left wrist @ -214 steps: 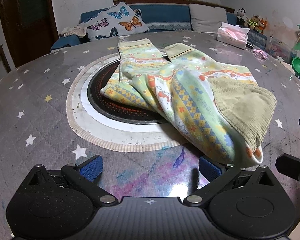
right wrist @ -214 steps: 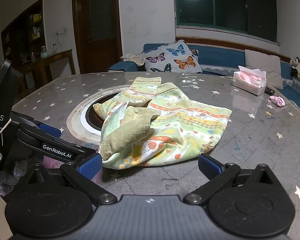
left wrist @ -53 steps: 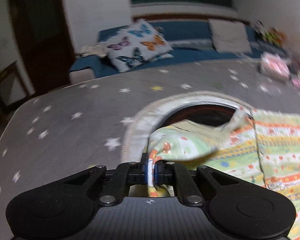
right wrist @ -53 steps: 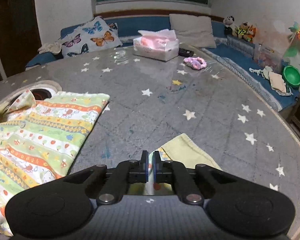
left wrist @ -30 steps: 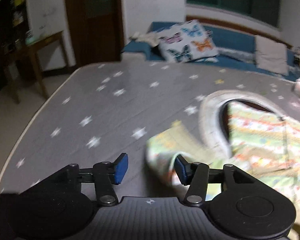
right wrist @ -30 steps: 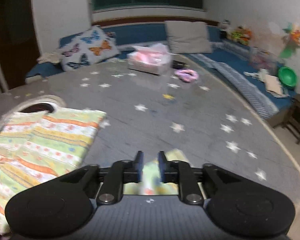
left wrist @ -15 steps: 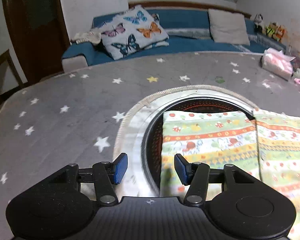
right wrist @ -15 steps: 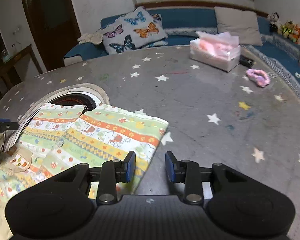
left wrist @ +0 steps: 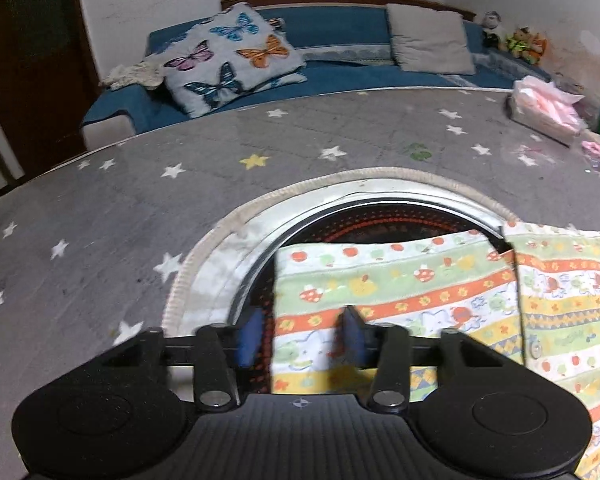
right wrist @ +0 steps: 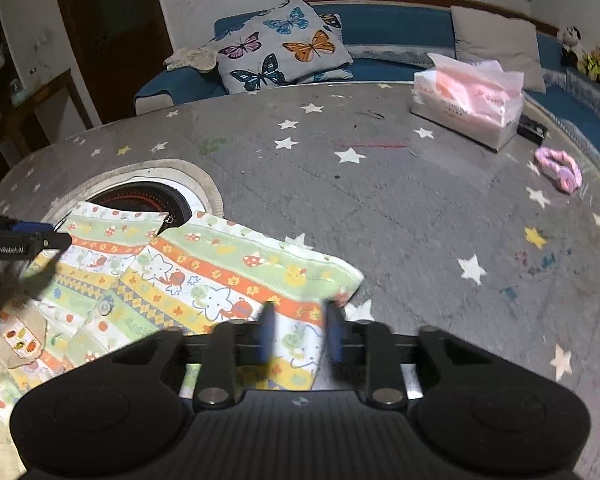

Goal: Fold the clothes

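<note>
A child's striped, patterned pair of trousers [left wrist: 400, 284] lies spread flat on the grey star-print table [left wrist: 140, 208], both legs side by side. My left gripper [left wrist: 302, 340] hangs low over the left leg's outer edge, its jaws closing with that edge between the blue pads and a gap still showing. In the right wrist view the trousers [right wrist: 220, 268] reach to the right leg's outer edge. There my right gripper [right wrist: 299, 334] is closing around the cloth, its pads blurred and still apart. A finger [right wrist: 24, 236] of the left gripper shows at the far left.
A round black burner [left wrist: 380, 220] with a pale ring sits under the left leg. A pink tissue box [right wrist: 468, 108] and a pink scrunchie [right wrist: 560, 168] lie at the far right. A blue sofa with a butterfly cushion [right wrist: 284, 48] stands behind the table.
Both grippers have come lower and closer to the trouser legs' outer edges. Their jaws have narrowed around the cloth. A second ago both views were swinging and blurred.
</note>
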The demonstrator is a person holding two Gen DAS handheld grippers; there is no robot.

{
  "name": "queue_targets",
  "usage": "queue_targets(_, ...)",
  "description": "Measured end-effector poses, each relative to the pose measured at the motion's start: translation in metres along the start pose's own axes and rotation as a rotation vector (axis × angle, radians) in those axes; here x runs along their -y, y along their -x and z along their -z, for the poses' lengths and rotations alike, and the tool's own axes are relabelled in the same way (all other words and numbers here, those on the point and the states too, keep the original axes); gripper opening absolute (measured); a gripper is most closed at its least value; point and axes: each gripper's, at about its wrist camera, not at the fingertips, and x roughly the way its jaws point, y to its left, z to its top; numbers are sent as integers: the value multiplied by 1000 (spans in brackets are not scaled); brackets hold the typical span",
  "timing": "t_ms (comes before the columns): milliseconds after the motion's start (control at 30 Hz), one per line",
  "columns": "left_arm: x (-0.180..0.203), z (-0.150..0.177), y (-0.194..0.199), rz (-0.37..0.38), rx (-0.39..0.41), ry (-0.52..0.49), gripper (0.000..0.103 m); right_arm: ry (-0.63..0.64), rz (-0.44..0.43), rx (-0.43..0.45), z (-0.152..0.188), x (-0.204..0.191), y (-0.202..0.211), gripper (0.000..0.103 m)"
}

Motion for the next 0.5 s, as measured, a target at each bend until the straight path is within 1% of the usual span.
queue_targets(33, 1, -1, 0, 7, 4, -7, 18, 4, 0, -2, -1, -1, -1, 7)
queue_targets(67, 2, -1, -1, 10, 9, -15, 11, 10, 1, -2, -4, -2, -3, 5)
queue_targets(133, 1, -3, -2, 2, 21, -6, 4, 29, 3, 2, -10, -6, -5, 4)
queue_targets(300, -18, -11, 3, -45, 74, 58, 3, 98, 3, 51, -35, -23, -10, 3)
queue_targets(500, -46, -32, 8, -110, 147, 144, 3, 142, 3, 143, -87, -42, -28, 3)
